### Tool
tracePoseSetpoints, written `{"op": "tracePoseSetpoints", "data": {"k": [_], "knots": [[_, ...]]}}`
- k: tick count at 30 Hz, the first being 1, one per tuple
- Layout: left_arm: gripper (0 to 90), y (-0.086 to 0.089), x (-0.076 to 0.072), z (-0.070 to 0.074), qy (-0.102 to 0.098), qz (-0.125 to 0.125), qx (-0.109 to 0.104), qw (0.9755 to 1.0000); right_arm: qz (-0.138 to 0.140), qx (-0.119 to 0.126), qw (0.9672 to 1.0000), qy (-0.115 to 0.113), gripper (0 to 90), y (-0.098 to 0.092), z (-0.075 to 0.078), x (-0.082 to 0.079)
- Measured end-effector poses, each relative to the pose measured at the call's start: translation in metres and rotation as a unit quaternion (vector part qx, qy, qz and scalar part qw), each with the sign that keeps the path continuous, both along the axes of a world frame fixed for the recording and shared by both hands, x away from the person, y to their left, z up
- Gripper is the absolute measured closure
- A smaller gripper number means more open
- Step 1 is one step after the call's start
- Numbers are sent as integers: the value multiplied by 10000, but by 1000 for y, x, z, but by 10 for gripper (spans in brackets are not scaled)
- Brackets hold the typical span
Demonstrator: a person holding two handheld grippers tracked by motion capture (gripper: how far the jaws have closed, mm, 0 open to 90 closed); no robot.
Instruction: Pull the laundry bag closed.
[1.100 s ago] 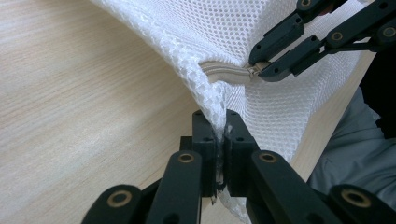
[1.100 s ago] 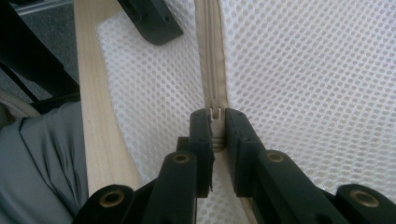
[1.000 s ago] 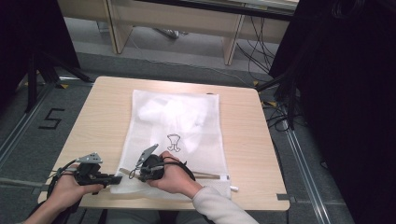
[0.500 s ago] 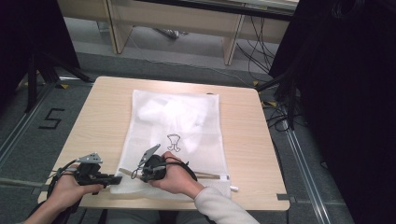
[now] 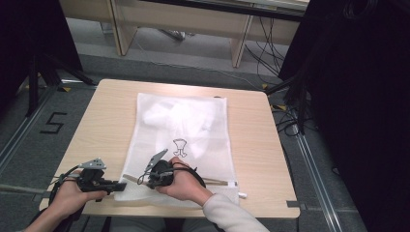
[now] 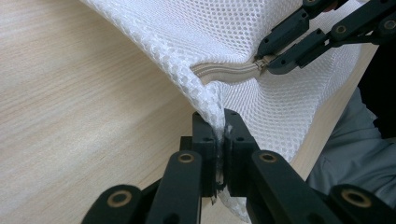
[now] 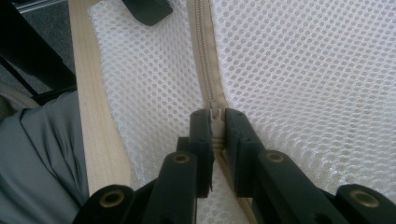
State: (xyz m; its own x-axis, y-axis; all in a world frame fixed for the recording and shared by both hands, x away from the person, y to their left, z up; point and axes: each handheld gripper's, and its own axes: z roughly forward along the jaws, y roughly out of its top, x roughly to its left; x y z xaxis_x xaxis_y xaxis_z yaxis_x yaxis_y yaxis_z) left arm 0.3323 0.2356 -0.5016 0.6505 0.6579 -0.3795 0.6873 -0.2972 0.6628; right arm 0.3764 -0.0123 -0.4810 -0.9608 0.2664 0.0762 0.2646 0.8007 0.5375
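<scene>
Two grippers pinching, zipper pull [image 7: 215, 114] half-hidden — mesh bag [image 5: 186, 128]

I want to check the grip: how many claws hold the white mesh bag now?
2. The left claw pinches the mesh bag at its near left corner; the right claw clamps the zipper pull.

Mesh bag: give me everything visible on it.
The white honeycomb-mesh laundry bag lies flat on the light wooden table, roughly rectangular, with a small black figure printed near its middle and something pale inside its far end. A beige zipper runs along its near edge. The left hand-held gripper is shut on the bag's near-left corner, lifting the mesh slightly. The right hand-held gripper is shut on the zipper's small metal pull.
</scene>
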Motion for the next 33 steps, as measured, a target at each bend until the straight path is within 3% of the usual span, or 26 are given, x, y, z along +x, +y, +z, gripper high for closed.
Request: {"op": "tracePoseSetpoints", "data": {"k": [6,33], "knots": [[849,0,0,0,-2,-4,14,10000,-91,-42,9999,93,826,-2,1,-1],[848,-2,0,-1,-55,105,10,9999,-72,-80,9999,36,826,-11,1,1]]}}
